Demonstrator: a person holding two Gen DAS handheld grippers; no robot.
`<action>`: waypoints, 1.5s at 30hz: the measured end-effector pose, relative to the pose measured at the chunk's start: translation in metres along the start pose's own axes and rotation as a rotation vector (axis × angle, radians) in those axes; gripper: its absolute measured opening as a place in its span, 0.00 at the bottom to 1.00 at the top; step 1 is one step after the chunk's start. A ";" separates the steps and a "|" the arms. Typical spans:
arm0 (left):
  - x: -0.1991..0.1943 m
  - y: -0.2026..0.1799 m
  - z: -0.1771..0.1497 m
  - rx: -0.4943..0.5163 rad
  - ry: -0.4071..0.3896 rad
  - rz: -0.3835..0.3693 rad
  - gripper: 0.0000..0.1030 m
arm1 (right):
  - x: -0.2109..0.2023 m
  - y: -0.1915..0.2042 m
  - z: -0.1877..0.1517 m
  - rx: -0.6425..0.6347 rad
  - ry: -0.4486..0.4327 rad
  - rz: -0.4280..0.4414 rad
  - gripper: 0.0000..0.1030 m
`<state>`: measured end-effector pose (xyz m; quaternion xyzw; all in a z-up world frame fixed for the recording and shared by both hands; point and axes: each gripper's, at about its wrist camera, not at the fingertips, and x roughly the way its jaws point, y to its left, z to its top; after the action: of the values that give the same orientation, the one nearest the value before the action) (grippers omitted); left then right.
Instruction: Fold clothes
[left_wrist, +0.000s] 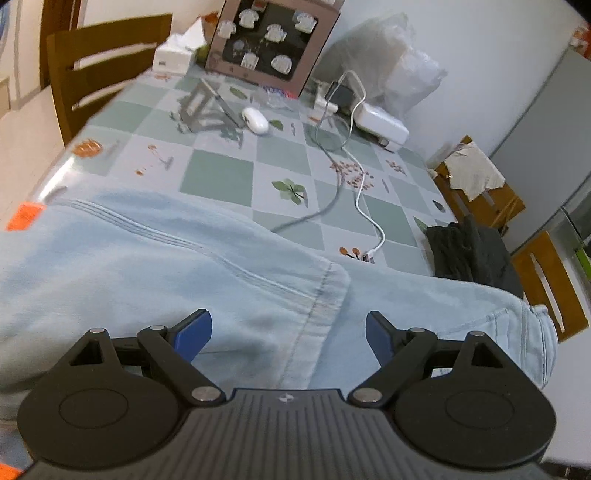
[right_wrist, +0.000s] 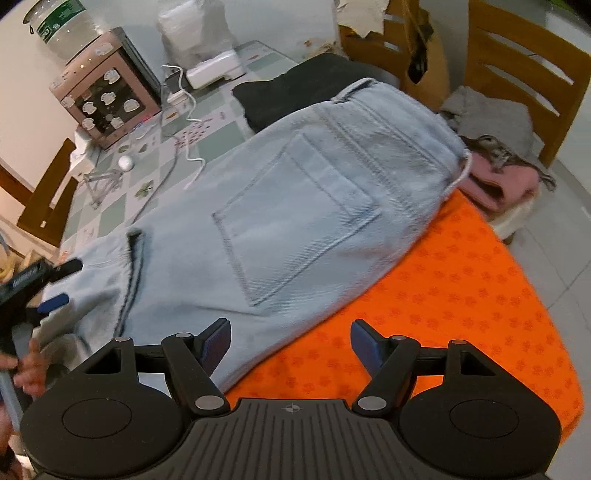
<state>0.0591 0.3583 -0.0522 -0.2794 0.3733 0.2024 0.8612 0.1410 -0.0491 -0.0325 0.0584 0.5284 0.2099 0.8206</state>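
Left tongs (left_wrist: 289, 334) spread above pale blue jeans (left_wrist: 155, 258) lying flat across the table (left_wrist: 218, 177), partly on an orange mat (right_wrist: 461, 280), dark folded garment (left_wrist: 469, 254) just beyond, right tongs (right_wrist: 290, 345) spread over the jeans' edge

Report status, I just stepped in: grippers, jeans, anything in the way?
Left gripper open, empty, over the jeans. Right gripper open, empty, at their near edge. Jeans partly folded, back pocket up. Dark garment and white cable just beyond.

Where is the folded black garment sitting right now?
The black garment lies on the checked tablecloth at the far end of the jeans, by their waistband, near the wooden chairs; it appears right of centre in the left wrist view.
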 end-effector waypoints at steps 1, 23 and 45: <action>0.007 -0.004 0.002 -0.016 0.008 0.005 0.90 | -0.001 -0.002 0.001 -0.010 -0.003 -0.011 0.72; 0.100 -0.054 0.023 -0.101 -0.035 0.322 0.51 | 0.066 0.042 0.126 -0.471 -0.018 0.064 0.72; -0.099 0.064 0.023 -0.406 -0.423 0.612 0.16 | 0.178 0.138 0.184 -1.015 0.212 0.234 0.49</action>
<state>-0.0280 0.4082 0.0149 -0.2721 0.2067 0.5710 0.7465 0.3292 0.1708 -0.0583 -0.3090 0.4302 0.5342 0.6589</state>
